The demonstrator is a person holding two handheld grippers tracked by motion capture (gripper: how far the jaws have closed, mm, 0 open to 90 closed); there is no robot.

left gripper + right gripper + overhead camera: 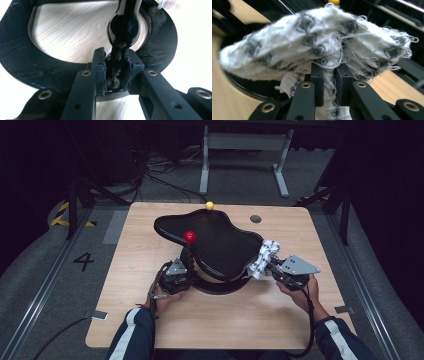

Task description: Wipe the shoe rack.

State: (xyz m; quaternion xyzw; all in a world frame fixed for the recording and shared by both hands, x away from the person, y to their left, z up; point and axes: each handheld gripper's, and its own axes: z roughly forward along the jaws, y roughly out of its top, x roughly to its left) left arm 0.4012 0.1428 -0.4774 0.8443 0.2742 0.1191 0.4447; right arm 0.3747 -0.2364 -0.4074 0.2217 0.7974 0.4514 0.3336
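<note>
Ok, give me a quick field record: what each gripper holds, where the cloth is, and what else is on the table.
left gripper: shut on the stand's black stem
right gripper: shut on the cloth
cloth position: at the tray's right edge
tray: black, wavy, raised on a ring base
red ball: on the tray
yellow ball: at the tray's far edge
table: light wood

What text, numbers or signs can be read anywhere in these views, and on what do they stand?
"4": dark numeral on the grey floor left of the table.
Yellow-and-black hazard stripes on the floor bear no text.
No readable print on the black stand, the cloth or either gripper.
</note>
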